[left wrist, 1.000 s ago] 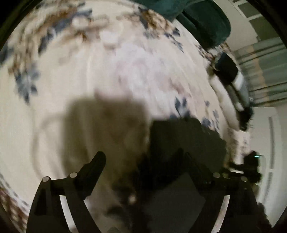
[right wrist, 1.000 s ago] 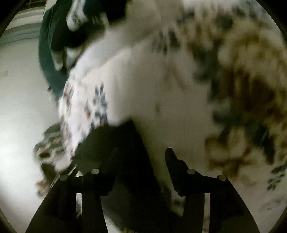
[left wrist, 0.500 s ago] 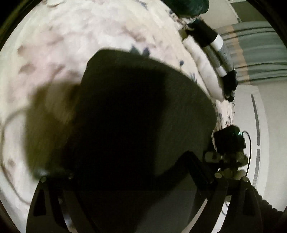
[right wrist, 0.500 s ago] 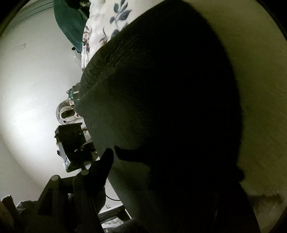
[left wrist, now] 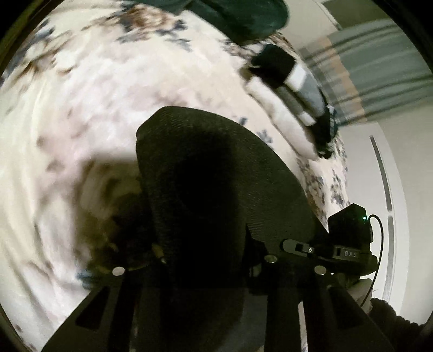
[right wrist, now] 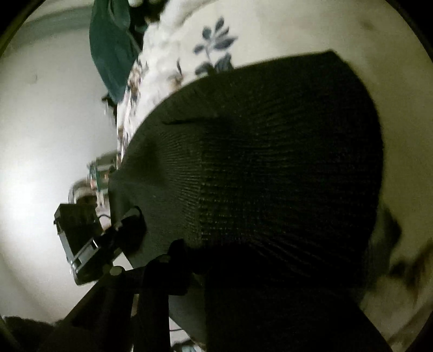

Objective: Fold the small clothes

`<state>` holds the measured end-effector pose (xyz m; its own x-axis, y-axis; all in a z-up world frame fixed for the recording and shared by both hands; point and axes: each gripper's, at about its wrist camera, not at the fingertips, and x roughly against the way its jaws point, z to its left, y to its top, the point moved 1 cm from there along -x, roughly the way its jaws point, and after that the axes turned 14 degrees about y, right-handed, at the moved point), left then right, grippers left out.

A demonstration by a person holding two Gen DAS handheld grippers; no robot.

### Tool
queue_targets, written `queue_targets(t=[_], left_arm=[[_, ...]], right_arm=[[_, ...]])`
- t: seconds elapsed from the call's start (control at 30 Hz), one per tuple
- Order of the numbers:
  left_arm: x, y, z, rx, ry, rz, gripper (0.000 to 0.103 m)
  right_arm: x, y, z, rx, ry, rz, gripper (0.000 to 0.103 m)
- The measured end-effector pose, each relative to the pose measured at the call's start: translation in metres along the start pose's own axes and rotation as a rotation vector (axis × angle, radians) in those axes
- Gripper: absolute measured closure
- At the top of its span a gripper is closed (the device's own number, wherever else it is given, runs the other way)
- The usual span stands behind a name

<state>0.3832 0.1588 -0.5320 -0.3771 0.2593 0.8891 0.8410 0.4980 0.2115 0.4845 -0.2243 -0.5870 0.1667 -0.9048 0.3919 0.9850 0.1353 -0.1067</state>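
A dark ribbed knit garment [left wrist: 216, 184] fills the middle of both wrist views, hanging taut between the two grippers above a floral bedspread [left wrist: 94, 94]. In the left wrist view the cloth runs down from a rounded upper edge into the left gripper [left wrist: 205, 260], whose two fingers stand close on either side of the fabric; the cloth passes between them and covers the fingertips, so the left gripper appears clamped on the garment. The right gripper [left wrist: 349, 230] shows in this same view at the garment's right edge, its black body with a small green light and a cable just beside the cloth.

In the right wrist view the garment [right wrist: 270, 168] spreads across most of the frame, its ribs fanning out from the lower centre. The right gripper [right wrist: 216, 260] is largely hidden: only its left finger [right wrist: 159, 268] is plain, pressed against the fabric's lower edge, and the other finger is lost behind the dark cloth. The fabric bunches there as though pinched, but how far the jaws are set cannot be told for certain. The left gripper [right wrist: 102, 238] is seen at the garment's left corner, touching the cloth.

Beyond the garment, at the far edge of the bedspread, lie a dark green cloth [left wrist: 238, 16] and a pile of black, white and grey items [left wrist: 295, 81], well apart from the held piece.
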Motion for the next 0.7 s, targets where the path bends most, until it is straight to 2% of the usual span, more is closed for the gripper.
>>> queue_targets(t=[0.2,0.4,0.53,0.7], left_arm=[[0.022,0.030,-0.028,-0.104,-0.035,0.010,0.079],[0.061,0.094,-0.087,-0.243,-0.111,-0.012,0.079],[0.078,0.146,-0.134,-0.312,-0.146,-0.038,0.079],[0.073,0.227,-0.190,-0.348,-0.157,-0.068,0.079]], right_arm=[[0.043,-0.024,0.037,-0.004,0.005,-0.158,0.078],[0.086,-0.021,0.092,-0.014,0.031,-0.334,0.079],[0.123,0.001,0.137,0.009,0.045,-0.439,0.079],[0.167,0.074,0.182,0.049,0.029,-0.515,0.079]])
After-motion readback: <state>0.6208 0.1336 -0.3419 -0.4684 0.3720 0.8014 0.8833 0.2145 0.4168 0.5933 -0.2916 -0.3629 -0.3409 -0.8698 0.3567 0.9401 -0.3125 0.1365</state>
